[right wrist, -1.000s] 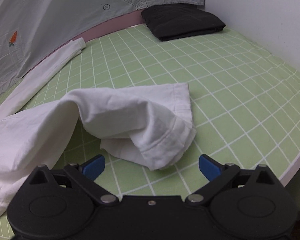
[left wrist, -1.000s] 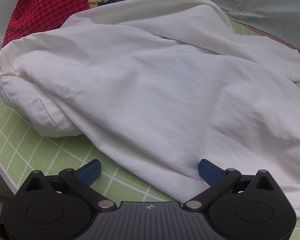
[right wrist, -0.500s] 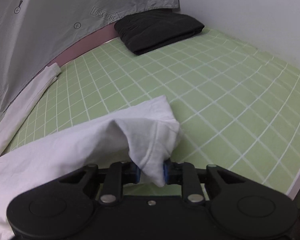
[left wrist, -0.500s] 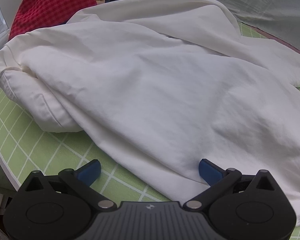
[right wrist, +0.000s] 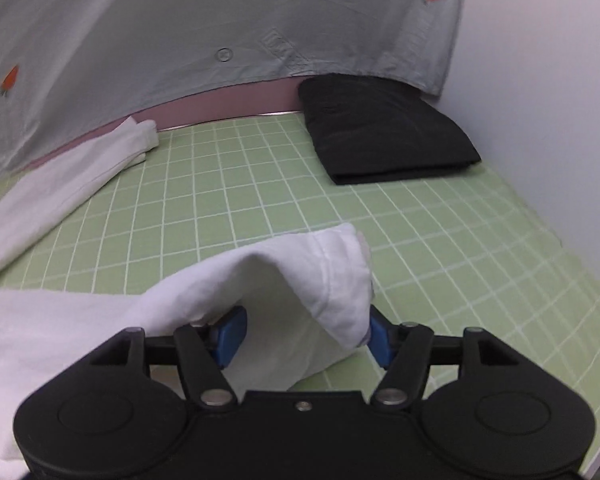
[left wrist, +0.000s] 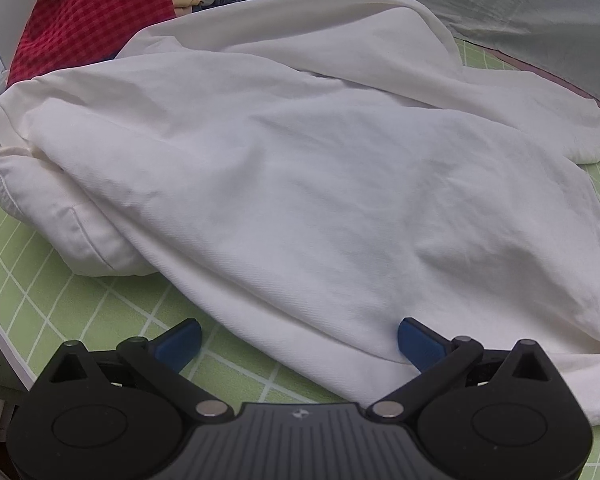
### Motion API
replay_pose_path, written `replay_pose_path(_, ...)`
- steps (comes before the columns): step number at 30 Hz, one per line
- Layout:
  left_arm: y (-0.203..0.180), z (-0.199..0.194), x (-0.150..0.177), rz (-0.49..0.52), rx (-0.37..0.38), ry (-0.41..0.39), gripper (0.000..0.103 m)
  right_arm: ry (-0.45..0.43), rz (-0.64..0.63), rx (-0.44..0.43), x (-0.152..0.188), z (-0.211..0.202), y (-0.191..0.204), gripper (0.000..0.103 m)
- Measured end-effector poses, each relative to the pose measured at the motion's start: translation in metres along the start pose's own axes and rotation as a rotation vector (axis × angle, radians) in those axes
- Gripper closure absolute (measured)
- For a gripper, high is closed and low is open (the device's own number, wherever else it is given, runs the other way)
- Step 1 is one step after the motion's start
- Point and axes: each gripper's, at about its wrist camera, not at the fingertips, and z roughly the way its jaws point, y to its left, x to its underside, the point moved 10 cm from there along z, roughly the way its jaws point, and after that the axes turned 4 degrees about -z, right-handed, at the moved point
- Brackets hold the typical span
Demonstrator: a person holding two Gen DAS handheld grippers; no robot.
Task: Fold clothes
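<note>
Green grid mat [right wrist: 260, 184] covers the whole work surface, w/ a grey carrot-print sheet [right wrist: 180, 32] hanging along the back. White garment [left wrist: 300, 168] lies spread over most of the mat in the left wrist view; one end of it reaches into the right wrist view, humped up over the right gripper. Folded black garment [right wrist: 384, 132] sits in the far corner by the wall, apart from the white one. Red checked cloth [left wrist: 88, 20] is heaped behind the white garment.

Left gripper [left wrist: 299, 338] is wide open, low over the near edge of the white garment: one pad over the fabric, the other over bare mat, nothing pinched.

Right gripper [right wrist: 306, 334] has its jaws opening; the hemmed end drapes between and over the blue pads, loose, not clamped.

Step, prob.: laying that end out flat. To do it well: let the hem drop fully clear of the pads before pulling away, else it drags & bunches. Then smooth the hump, keep the edge square to the grid lines.
</note>
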Motion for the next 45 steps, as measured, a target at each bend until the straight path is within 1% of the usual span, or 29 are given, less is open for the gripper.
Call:
replay_pose_path(1, 0.0, 0.0, 0.0, -0.001, -0.001, -0.002, 0.0, 0.014, 0.06, 0.0, 0.008, 0.001, -0.006, 0.033)
replay_pose_path(5, 0.0, 0.001, -0.001, -0.005, -0.003, -0.001, 0.0, 0.058, 0.224, -0.061, 0.034, 0.005, -0.015, 0.033)
replay_pose_path(8, 0.0, 0.001, -0.001, -0.006, -0.003, 0.003, 0.0, 0.03, 0.291, -0.084, 0.031, 0.004, -0.016, 0.033)
replay_pose_path(11, 0.0, 0.001, -0.001, -0.007, -0.004, 0.005, 0.0, -0.031, 0.345, -0.089, 0.009, 0.002, -0.017, 0.033)
replay_pose_path(13, 0.0, 0.001, -0.001, -0.009, -0.005, 0.01, 0.0, -0.038, 0.294, -0.094, -0.003, 0.007, -0.008, 0.032)
replay_pose_path(15, 0.0, 0.001, -0.001, -0.011, -0.006, 0.014, 0.0, -0.007, 0.171, -0.077, -0.008, 0.02, 0.009, 0.028)
replay_pose_path(17, 0.001, 0.002, -0.001, -0.013, -0.007, 0.018, 0.0, 0.017, 0.069, -0.04, -0.005, 0.034, 0.021, 0.027)
replay_pose_path(18, 0.001, 0.002, -0.001, -0.014, -0.008, 0.02, 0.0, 0.032, 0.037, -0.024, -0.001, 0.041, 0.025, 0.027)
replay_pose_path(21, 0.001, 0.002, -0.001, -0.016, -0.009, 0.022, 0.0, 0.09, 0.087, -0.038, 0.012, 0.054, 0.026, 0.027)
replay_pose_path(23, 0.001, 0.001, -0.001, -0.018, -0.01, 0.022, 0.0, 0.099, 0.122, -0.037, 0.018, 0.055, 0.025, 0.027)
replay_pose_path(24, 0.001, 0.001, -0.001, -0.019, -0.011, 0.022, 0.0, 0.092, 0.13, -0.044, 0.018, 0.054, 0.025, 0.03)
replay_pose_path(25, 0.001, 0.001, -0.001, -0.02, -0.011, 0.022, 0.0, 0.082, 0.133, -0.051, 0.018, 0.052, 0.025, 0.041)
replay_pose_path(26, 0.001, 0.001, 0.0, -0.02, -0.011, 0.023, 0.0, 0.072, 0.131, -0.055, 0.017, 0.049, 0.025, 0.056)
replay_pose_path(27, 0.001, 0.001, 0.0, -0.021, -0.012, 0.023, 0.0, 0.059, 0.122, -0.054, 0.016, 0.045, 0.024, 0.064)
replay_pose_path(28, 0.001, 0.0, 0.0, -0.022, -0.012, 0.024, 0.0, 0.047, 0.117, -0.057, 0.015, 0.041, 0.024, 0.081)
replay_pose_path(29, 0.0, 0.001, 0.0, -0.023, -0.013, 0.024, 0.0, 0.035, 0.115, -0.066, 0.015, 0.035, 0.023, 0.091)
replay_pose_path(31, 0.001, 0.001, 0.0, -0.022, -0.013, 0.028, 0.0, 0.019, 0.098, -0.061, 0.016, 0.023, 0.02, 0.097)
replay_pose_path(34, 0.002, 0.001, -0.001, -0.023, -0.011, 0.045, 0.0, -0.007, 0.094, -0.018, 0.025, -0.005, 0.006, 0.098)
replay_pose_path(37, 0.007, -0.002, -0.002, -0.032, -0.029, 0.056, 0.0, 0.014, 0.104, 0.011, 0.046, -0.026, -0.01, 0.098)
replay_pose_path(39, 0.01, -0.009, -0.008, -0.016, -0.043, 0.025, 0.0, 0.044, 0.084, 0.035, 0.061, -0.033, -0.015, 0.098)
replay_pose_path(41, 0.01, -0.018, -0.016, 0.014, -0.037, -0.012, 0.0, 0.074, 0.081, 0.06, 0.076, -0.038, -0.021, 0.098)
replay_pose_path(45, 0.0, -0.029, -0.032, 0.053, 0.017, -0.061, 0.0, 0.12, 0.125, 0.104, 0.1, -0.052, -0.032, 0.098)
